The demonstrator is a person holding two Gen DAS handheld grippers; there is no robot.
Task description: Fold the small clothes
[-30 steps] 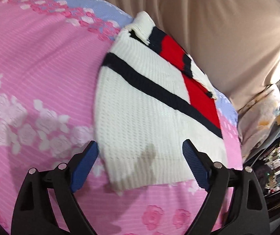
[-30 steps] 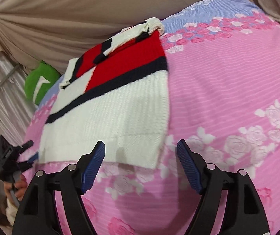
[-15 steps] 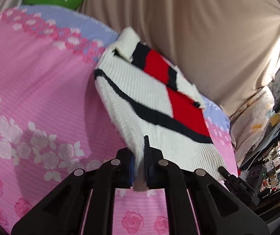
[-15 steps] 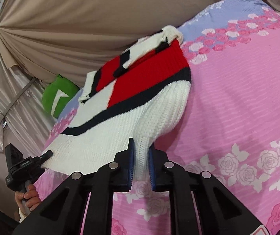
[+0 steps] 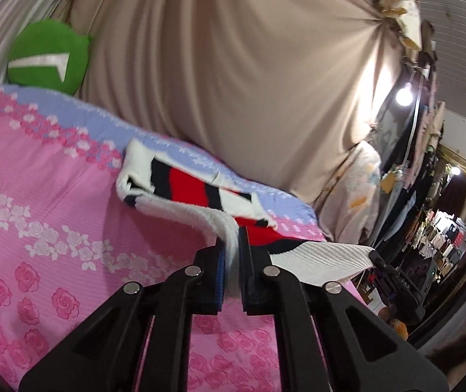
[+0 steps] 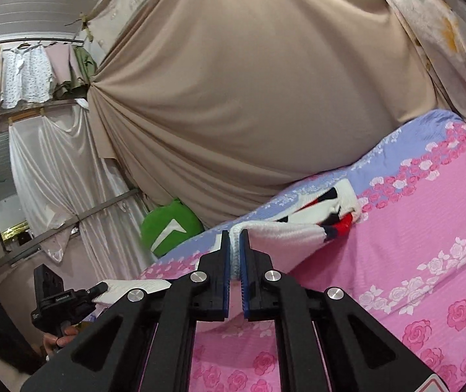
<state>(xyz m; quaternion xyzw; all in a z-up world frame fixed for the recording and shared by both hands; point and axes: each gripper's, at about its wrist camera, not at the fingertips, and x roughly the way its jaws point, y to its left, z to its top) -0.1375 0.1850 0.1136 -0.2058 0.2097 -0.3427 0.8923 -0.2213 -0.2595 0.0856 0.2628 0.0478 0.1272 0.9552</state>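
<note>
Two grippers pinch the white hem of one knitted sweater [image 5: 200,192]. The left gripper [image 5: 231,251] has its fingers closed tight on one hem corner, and the right gripper [image 6: 234,248] is clamped the same way on the other corner. The hem hangs raised above the pink flowered bedsheet [image 5: 37,196], while the red and navy chest end lies on the sheet near the beige curtain [image 5: 233,65]. A green cushion [image 5: 48,58] sits beside the curtain.
</note>
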